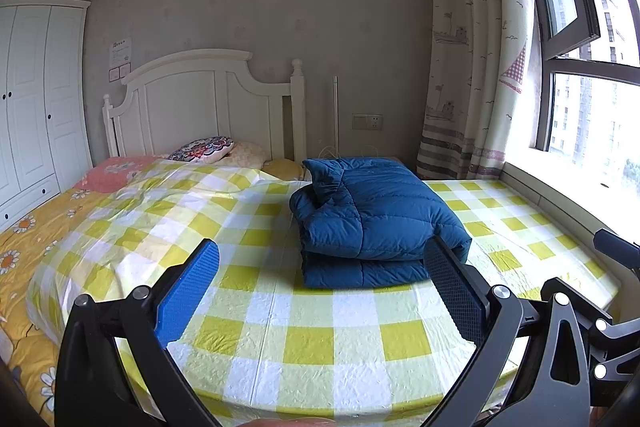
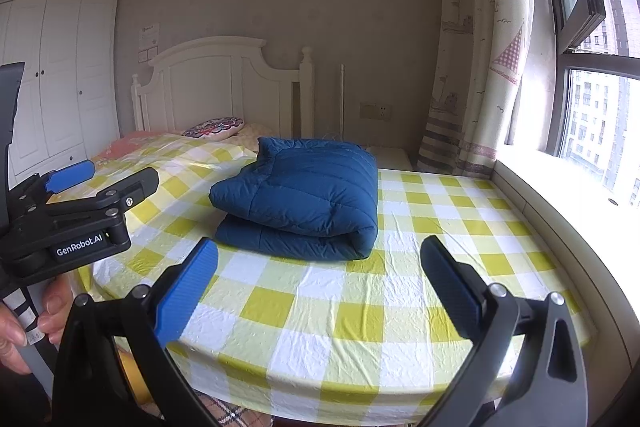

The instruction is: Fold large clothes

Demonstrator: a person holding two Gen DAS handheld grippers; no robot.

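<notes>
A puffy blue quilted jacket (image 1: 376,223) lies folded into a thick, rounded bundle on a bed (image 1: 304,339), its stitched channels running across the padding and its collar standing up at the far end. It rests near the middle of a crinkled sheet (image 2: 360,311) checked in yellow, pale green and white.

The left claw (image 1: 320,287) is spread wide, holding nothing: one ribbed blue pad and one dark textured pad on black plastic arms, low over the sheet at the near side of the bundle. The right claw (image 2: 320,283) is likewise spread wide and bare, just short of the jacket. In the right wrist view, the left tool appears at the left edge, gripped by a hand (image 2: 24,319).

Beyond the sheet lie an orange daisy-print cover (image 1: 24,251), a pink pillow (image 1: 116,171) and a patterned cushion (image 1: 204,149) against a white panelled headboard (image 1: 200,99). A white wardrobe (image 1: 36,99) stands at left. Sailboat-print curtains (image 1: 476,47) hang beside a dark-framed window (image 1: 580,39) with bright daylight and tower blocks outside.
</notes>
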